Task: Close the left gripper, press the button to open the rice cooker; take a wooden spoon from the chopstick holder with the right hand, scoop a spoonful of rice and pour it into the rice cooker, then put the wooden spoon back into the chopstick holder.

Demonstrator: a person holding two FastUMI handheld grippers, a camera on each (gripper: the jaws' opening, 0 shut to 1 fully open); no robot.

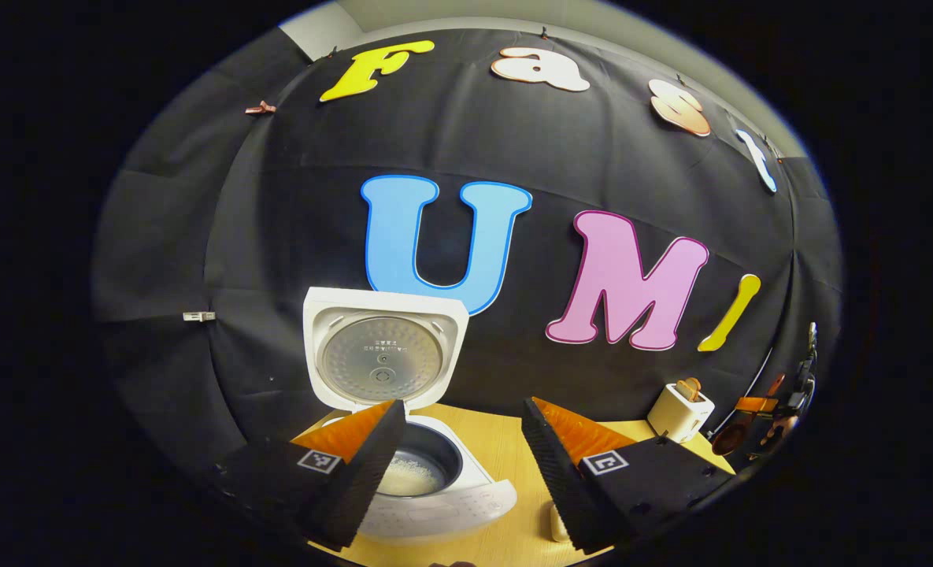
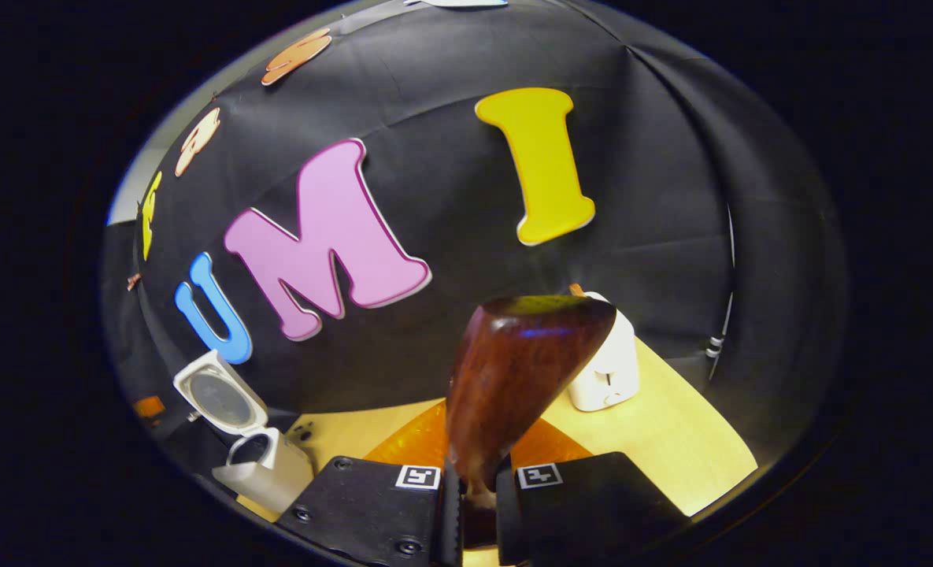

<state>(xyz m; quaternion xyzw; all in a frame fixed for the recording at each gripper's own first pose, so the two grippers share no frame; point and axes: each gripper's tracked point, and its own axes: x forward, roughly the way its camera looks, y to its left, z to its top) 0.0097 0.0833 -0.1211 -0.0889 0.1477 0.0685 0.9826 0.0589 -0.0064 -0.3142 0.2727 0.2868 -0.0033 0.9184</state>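
Gripping the wooden spoon (image 2: 525, 370) by its neck, right gripper (image 2: 478, 492) sat clamped; left gripper (image 1: 458, 465) gaped above the open rice cooker (image 1: 427, 480). Spoon possibly empty; loose grip risked twisting.

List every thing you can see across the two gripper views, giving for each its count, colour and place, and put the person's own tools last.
rice cooker: one, white, on the table's left; lid up, some white rice in the dark inner pot.
toaster: one, white, at the table's back right, something brown sticking out of its top.
wooden spoon: one, dark reddish brown, bowl end up, close in front of the right gripper view's camera.
table: one, light wood.
left hand-held gripper: one, fingers apart, hanging near the cooker's open pot.
right hand-held gripper: one, both fingers pressed on the spoon's handle.
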